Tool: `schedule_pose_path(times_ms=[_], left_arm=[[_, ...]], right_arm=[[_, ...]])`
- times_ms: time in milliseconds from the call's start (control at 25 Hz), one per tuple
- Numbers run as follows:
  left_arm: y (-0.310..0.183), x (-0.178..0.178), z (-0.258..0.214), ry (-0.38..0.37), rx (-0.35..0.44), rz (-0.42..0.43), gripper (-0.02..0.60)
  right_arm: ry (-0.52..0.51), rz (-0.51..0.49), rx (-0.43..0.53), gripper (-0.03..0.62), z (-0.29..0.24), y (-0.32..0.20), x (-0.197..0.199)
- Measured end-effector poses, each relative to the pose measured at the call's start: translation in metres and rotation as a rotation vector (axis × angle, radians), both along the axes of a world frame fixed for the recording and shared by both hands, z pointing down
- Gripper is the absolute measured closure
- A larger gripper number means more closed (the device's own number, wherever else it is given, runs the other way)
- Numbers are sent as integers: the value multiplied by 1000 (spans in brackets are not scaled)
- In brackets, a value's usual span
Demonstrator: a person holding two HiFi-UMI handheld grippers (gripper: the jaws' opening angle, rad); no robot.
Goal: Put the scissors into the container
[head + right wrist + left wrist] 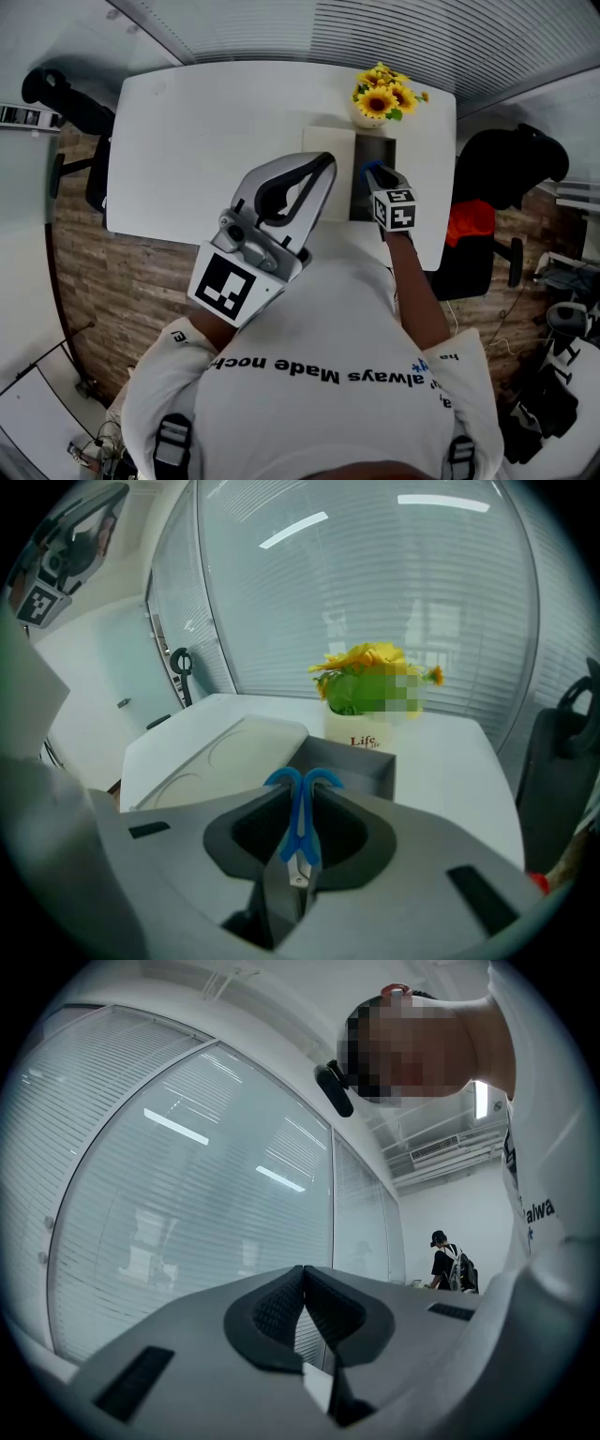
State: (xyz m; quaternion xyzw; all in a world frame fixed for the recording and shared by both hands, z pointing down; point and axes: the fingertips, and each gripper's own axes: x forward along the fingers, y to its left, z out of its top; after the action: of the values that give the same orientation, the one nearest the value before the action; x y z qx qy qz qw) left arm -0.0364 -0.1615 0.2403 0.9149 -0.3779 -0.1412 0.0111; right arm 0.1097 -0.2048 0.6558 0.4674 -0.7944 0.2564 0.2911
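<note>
Blue-handled scissors [302, 817] are clamped between the jaws of my right gripper [302, 803], handles pointing forward, blades back toward the camera. In the head view that right gripper [375, 173] hovers over the near end of the grey open container [373, 155] on the white table [206, 141]. In the right gripper view the container [352, 761] lies just ahead and below. My left gripper [319, 169] is raised high, close to the head camera, jaws together and empty. In its own view the left gripper [303, 1283] points up at glass walls.
A white lid or board [330, 159] lies left of the container. A white pot of yellow sunflowers [380, 98] stands just behind it. A black chair with an orange item [487, 206] stands right of the table, another black chair [80, 122] at the left.
</note>
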Motion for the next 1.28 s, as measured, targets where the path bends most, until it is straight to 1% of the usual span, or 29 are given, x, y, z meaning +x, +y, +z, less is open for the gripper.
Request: schedule_pose_path(times_ms=[1000, 1280], left_arm=[[2, -6, 0, 3, -3, -17, 561], [2, -6, 1, 1, -4, -21, 561]], right_arm=[[70, 16, -116, 510, 33, -30, -1], [86, 6, -130, 510, 41, -39, -6]])
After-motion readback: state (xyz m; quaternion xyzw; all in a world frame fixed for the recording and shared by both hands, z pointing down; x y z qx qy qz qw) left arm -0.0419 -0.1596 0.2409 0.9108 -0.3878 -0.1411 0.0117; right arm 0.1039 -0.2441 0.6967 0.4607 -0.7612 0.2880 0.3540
